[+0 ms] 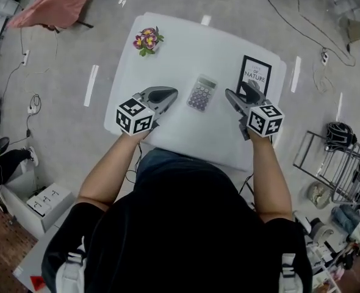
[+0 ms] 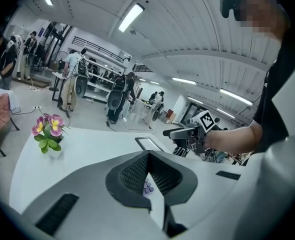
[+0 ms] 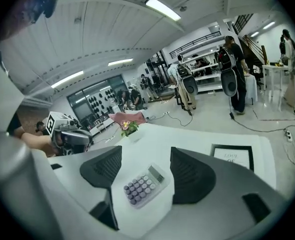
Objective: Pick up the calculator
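Note:
The small grey calculator [image 1: 202, 93] with purple keys lies flat near the middle of the white table [image 1: 180, 47]. My right gripper [image 1: 230, 94] hovers just right of it, open. In the right gripper view the calculator [image 3: 143, 185] shows in the gap between the two dark pads [image 3: 190, 176], untouched. My left gripper [image 1: 172, 93] hangs just left of the calculator. In the left gripper view its tips [image 2: 148, 156] meet, holding nothing, and a few calculator keys [image 2: 148, 187] peek through the wedge below them.
A small pot of pink and yellow flowers [image 1: 147, 40] stands at the table's far left. A black-framed print [image 1: 254, 75] lies at the far right, just beyond my right gripper. A pink cloth [image 1: 52, 5], cables and a wire rack [image 1: 332, 157] are on the floor around the table.

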{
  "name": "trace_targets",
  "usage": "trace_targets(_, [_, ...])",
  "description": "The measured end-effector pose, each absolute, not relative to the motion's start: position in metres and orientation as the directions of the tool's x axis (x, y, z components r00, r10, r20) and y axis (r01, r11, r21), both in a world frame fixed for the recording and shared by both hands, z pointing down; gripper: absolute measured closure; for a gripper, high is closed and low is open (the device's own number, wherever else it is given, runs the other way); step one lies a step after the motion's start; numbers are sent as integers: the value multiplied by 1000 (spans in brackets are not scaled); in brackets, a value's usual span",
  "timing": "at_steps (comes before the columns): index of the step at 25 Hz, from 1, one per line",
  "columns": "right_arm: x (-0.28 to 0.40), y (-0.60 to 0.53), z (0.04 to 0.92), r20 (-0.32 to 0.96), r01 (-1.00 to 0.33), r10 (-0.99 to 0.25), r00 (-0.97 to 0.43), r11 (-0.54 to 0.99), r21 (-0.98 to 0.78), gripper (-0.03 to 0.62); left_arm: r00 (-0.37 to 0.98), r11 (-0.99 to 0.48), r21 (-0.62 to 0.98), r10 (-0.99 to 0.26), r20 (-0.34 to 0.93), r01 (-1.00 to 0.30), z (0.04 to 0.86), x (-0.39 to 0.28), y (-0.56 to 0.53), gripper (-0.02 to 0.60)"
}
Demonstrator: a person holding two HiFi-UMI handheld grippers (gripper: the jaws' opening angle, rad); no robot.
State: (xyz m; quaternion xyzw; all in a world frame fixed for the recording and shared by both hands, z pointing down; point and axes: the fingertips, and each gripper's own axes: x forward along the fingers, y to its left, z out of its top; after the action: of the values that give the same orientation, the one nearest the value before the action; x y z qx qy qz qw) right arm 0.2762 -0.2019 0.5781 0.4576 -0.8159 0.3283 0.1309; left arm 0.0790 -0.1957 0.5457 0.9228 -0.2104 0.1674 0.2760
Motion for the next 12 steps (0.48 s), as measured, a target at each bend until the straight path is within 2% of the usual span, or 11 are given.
trace_targets(12, [249, -225, 639, 546, -795, -581, -604, 385, -470, 287, 877, -746, 502, -232, 420, -438, 595, 85, -186, 566])
